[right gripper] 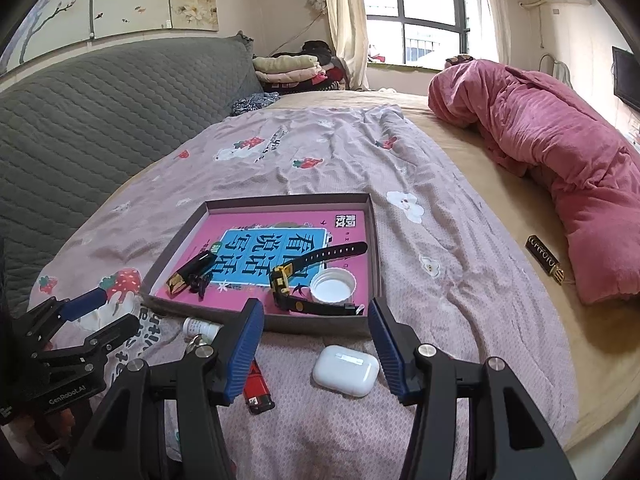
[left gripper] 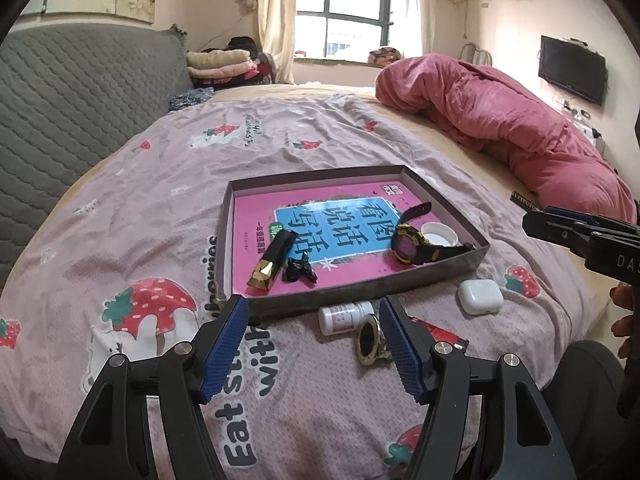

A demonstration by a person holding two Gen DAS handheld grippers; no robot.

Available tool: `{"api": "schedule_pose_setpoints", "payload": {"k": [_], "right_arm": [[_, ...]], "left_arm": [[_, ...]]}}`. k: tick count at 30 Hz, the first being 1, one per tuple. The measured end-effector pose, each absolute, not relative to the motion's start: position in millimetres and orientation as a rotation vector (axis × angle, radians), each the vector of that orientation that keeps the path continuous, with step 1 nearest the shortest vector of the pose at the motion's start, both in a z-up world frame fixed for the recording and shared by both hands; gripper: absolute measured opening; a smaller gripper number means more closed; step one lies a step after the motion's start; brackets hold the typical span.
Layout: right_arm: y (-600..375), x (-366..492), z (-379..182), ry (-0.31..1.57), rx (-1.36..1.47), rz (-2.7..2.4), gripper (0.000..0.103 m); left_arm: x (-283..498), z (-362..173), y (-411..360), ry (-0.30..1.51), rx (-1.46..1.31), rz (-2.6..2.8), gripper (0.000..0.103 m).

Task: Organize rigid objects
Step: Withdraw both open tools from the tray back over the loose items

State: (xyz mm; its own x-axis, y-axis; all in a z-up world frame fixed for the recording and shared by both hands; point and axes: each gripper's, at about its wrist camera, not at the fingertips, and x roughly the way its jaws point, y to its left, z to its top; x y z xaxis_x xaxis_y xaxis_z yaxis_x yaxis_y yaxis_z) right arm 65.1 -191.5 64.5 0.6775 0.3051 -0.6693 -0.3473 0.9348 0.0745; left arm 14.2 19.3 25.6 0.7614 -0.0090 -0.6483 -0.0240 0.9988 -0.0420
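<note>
A shallow box tray point(left gripper: 236, 240) point(right gripper: 374, 240) lies on the bed with a pink book in it. On the book lie a black-and-gold lipstick point(left gripper: 272, 266) point(right gripper: 192, 270), a small black clip point(left gripper: 298, 271), a black-and-yellow watch point(left gripper: 412, 242) point(right gripper: 296, 276) and a white cap point(left gripper: 438, 234) point(right gripper: 333, 286). In front of the tray lie a white pill bottle point(left gripper: 344, 316) point(right gripper: 200, 326), a gold ring-shaped piece point(left gripper: 370, 340), a white earbud case point(left gripper: 480, 296) point(right gripper: 346, 370) and a red lighter point(right gripper: 256, 388). My left gripper point(left gripper: 312, 346) is open, above the bottle and ring. My right gripper point(right gripper: 316, 350) is open, above the earbud case.
A rolled pink quilt point(left gripper: 500, 112) point(right gripper: 560, 152) lies at the right of the bed. A grey quilted headboard point(left gripper: 72, 100) runs along the left. A small black-and-gold item point(right gripper: 544, 258) lies by the quilt. Folded clothes point(left gripper: 220, 62) sit at the far end.
</note>
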Motion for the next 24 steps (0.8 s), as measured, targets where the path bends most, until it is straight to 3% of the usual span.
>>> {"api": "schedule_pose_setpoints", "payload": {"k": [24], "right_arm": [[-192.8,44.2,38.3,0.826,-0.109,0.397,0.054]], "left_arm": [[10.9,16.1,8.1,0.757,-0.024,-0.022,0.069]]}}
